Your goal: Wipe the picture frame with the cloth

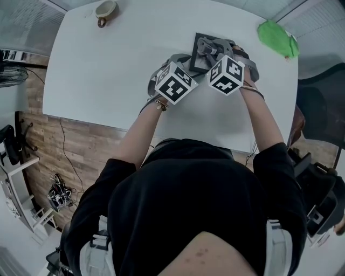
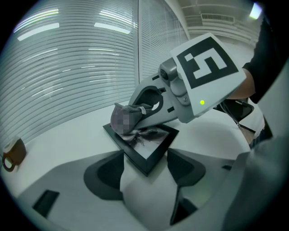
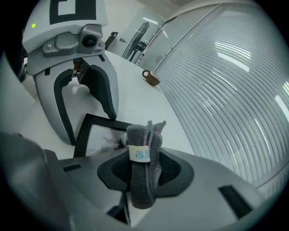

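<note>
Right hand-held gripper [image 3: 144,169]: jaws clamped tight on a folded grey cloth [image 3: 145,140] that bears a small white label. The fold stands up out of the dark pads.
Cloth on frame: seen from the left gripper view, the bunched end of the cloth presses down onto the far part of the black picture frame [image 2: 151,140], touching its face.
Left hand-held gripper [image 2: 145,157]: jaws spread apart, with the near corner of the picture frame lying between the two pads. Whether the pads touch the frame's edges cannot be told.
Picture frame: flat on the white tabletop [image 1: 108,70], in its far right part, turned corner-on to the left hand-held gripper.
Gripper pose: the two grippers meet over the frame from either side, and their marker cubes sit close together in the head view, left cube [image 1: 175,83] beside right cube [image 1: 226,74].
Arms: both bare forearms reach forward out of short black sleeves and converge on the frame. The left forearm [image 1: 141,126] angles in from the left with a bracelet at the wrist, and the right forearm [image 1: 264,118] runs nearly straight ahead.
Elsewhere on the tabletop: a brown mug [image 1: 105,9] at the far left edge, well apart from the frame, and a crumpled green bundle [image 1: 277,39] at the far right corner.
Backdrop: pale slatted blinds [image 2: 67,67] behind the tabletop.
</note>
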{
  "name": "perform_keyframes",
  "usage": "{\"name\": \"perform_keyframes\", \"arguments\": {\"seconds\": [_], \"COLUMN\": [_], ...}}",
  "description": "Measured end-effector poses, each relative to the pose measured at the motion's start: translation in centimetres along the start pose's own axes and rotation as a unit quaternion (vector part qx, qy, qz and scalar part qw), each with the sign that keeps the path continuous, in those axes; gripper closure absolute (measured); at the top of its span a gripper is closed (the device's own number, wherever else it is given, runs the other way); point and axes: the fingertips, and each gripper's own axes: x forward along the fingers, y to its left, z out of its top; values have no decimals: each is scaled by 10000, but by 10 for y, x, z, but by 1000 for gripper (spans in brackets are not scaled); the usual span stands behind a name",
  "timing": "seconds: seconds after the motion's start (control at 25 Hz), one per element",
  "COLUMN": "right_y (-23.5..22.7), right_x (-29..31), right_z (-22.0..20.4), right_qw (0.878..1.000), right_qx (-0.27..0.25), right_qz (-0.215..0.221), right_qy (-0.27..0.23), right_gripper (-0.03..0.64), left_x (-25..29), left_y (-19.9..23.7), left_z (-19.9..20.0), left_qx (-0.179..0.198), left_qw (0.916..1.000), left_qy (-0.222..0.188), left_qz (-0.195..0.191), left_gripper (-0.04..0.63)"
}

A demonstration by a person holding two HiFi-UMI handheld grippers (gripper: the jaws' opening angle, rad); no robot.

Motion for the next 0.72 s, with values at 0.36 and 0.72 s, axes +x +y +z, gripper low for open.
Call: {"name": "perform_keyframes", "arguments": {"seconds": [0.36, 0.72], "right_y": [17, 30], "right_x": [-14, -25], "right_z": [4, 6], "right_qw": [9996, 9989], "right_qx": [206, 321], "right_qz": [208, 330], "right_qy": [-9, -34], "right_gripper": [507, 506], "left_x": [0, -1], "left_y": [1, 2], "left_z": [0, 0], "left_qx": [-1, 9], "left_qw": [10000, 10000], "left_qy": [-3, -10], "left_qz": [-3, 3], "left_gripper": [282, 282]}}
